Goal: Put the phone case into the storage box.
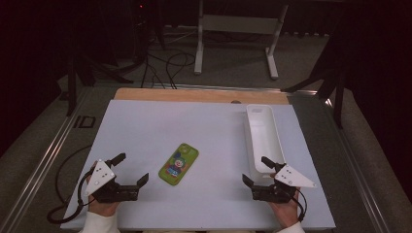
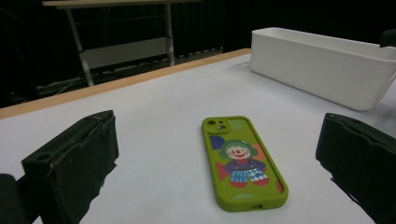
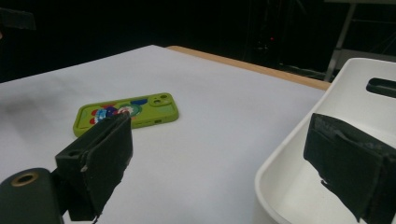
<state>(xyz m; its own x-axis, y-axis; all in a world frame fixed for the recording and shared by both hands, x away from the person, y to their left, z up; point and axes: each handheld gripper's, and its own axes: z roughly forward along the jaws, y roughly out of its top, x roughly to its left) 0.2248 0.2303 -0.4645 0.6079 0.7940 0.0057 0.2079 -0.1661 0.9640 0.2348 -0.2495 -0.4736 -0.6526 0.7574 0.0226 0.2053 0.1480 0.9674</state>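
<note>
A green phone [image 1: 179, 164] with a clown picture on its case lies flat on the white table [image 1: 160, 126], camera end away from me. My left gripper [image 1: 130, 168] rests near the front left, open and empty, its jaws pointing toward the phone [image 2: 242, 163], which lies between and beyond them. My right gripper [image 1: 257, 170] is open and empty at the front right, one jaw over the near end of a long white bin [image 1: 264, 136]. In the right gripper view the phone [image 3: 133, 113] lies to the left and the bin [image 3: 327, 149] sits at the right.
The white bin [image 2: 322, 65] looks empty and runs along the table's right side. A wooden strip [image 1: 199, 94] edges the far side of the table. Beyond it stand a white desk frame [image 1: 238, 29] and floor cables [image 1: 165, 68].
</note>
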